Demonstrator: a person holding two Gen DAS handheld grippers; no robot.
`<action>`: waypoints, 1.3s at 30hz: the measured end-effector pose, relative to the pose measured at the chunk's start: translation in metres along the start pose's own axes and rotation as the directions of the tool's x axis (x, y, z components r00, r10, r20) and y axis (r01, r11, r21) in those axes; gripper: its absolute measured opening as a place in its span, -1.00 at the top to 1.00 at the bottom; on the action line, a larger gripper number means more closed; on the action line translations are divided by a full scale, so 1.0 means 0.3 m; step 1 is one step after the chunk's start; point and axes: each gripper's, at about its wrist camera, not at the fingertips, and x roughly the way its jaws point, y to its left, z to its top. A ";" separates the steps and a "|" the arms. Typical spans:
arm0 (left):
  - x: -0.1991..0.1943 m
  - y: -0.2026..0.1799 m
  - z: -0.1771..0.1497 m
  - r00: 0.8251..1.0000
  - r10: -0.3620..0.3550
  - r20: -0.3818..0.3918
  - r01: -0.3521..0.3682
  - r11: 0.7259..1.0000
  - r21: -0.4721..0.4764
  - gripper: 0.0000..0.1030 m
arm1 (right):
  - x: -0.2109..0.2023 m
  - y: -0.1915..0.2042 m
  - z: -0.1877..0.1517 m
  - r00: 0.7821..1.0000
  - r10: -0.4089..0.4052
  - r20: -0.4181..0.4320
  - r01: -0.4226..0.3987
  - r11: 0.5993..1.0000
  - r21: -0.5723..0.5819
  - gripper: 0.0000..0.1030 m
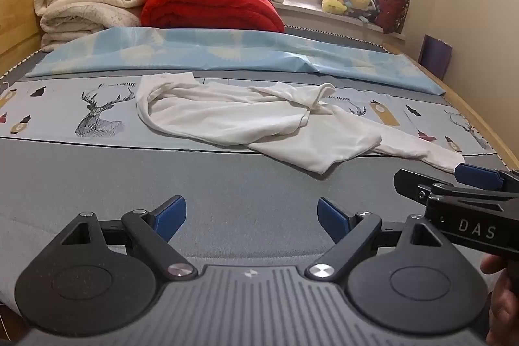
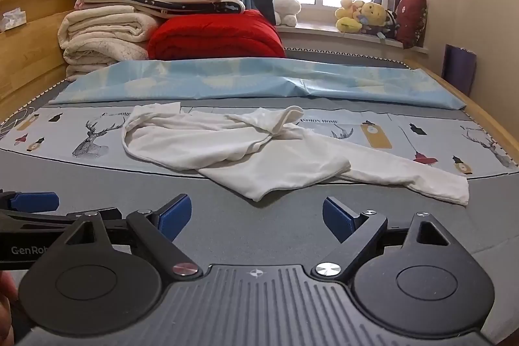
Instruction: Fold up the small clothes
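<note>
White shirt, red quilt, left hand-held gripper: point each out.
White shirt [image 2: 227,151]: right wrist view, middle of body.
Red quilt [image 2: 214,34]: right wrist view, front face.
Left hand-held gripper [image 1: 251,216]: left wrist view, midway between fingertips.

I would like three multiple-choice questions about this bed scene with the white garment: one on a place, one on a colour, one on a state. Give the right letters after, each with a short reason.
1. Where does the white garment lie?
A. on the windowsill
B. on the bed, in front of the light blue sheet
C. on top of the folded blankets

2. What colour is the folded quilt beside the cream blankets?
A. red
B. green
C. black

3. In what state are the two grippers?
A. both shut on the garment
B. one open, one shut
C. both open, holding nothing

Answers:
1 B: the garment is spread on the bed, nearer than the light blue sheet.
2 A: the quilt is plainly red.
3 C: the left gripper and the right gripper have their jaws apart, with only bed surface between them.
</note>
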 end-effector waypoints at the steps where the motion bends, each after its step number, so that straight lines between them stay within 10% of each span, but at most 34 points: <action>1: 0.002 0.001 0.001 1.000 0.000 -0.001 0.000 1.000 -0.001 -0.77 | 0.001 -0.001 0.000 1.000 0.001 -0.002 -0.001 1.000 0.001 -0.73; 39: 0.007 0.005 -0.007 1.000 0.011 -0.016 -0.011 1.000 -0.013 -0.77 | 0.010 0.009 -0.002 1.000 -0.001 -0.018 0.000 1.000 -0.024 -0.73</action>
